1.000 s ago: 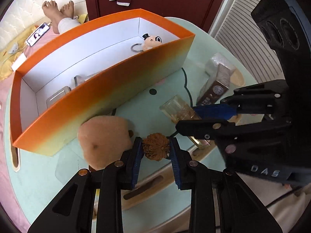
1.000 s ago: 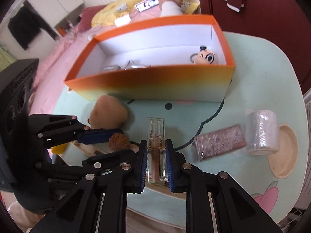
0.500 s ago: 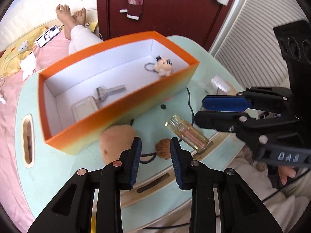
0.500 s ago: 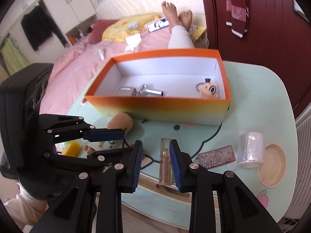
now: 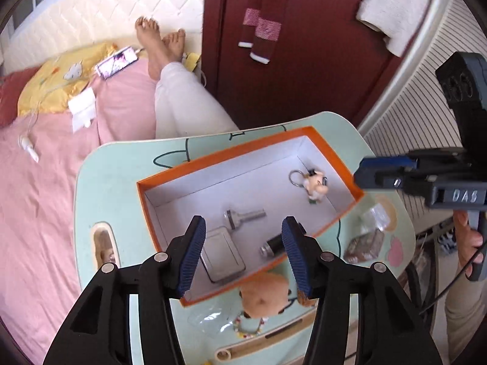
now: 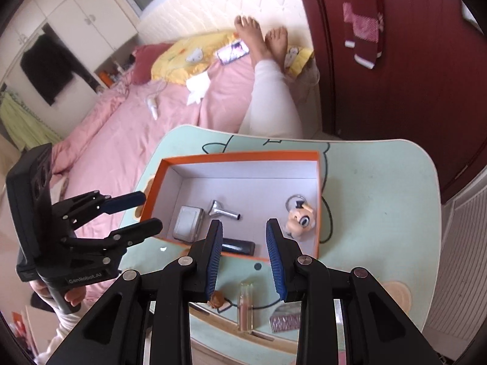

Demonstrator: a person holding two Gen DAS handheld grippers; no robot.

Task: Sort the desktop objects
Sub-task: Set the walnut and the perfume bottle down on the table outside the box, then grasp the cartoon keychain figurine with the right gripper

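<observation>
An orange box [image 5: 225, 153] [image 6: 243, 155] with a white inside stands on the mint table. In it lie a doll keychain [image 5: 316, 182] [image 6: 299, 216], a metal funnel piece [image 5: 243, 216] [image 6: 223, 210], a flat silver case [image 5: 220, 254] [image 6: 187, 223] and a dark tube [image 5: 272, 246] [image 6: 239, 246]. My left gripper [image 5: 243, 255] is open and empty, high above the box. My right gripper [image 6: 245, 255] is open and empty, also high. A walnut [image 6: 217, 299] and a glass bottle [image 6: 246, 307] lie on the table in front of the box.
A tan round pad [image 5: 264, 292], a bead bracelet [image 5: 248, 328] and a clear bag [image 5: 207, 319] lie near the table's front edge. A patterned packet [image 5: 363, 243] [image 6: 286, 321] and a wrapped roll [image 5: 376, 217] lie to the right. A person's legs rest on the pink bed [image 6: 137, 133] behind.
Both grippers opened, leaving the walnut and the bottle on the table, and rose well above the table. The box now shows from above.
</observation>
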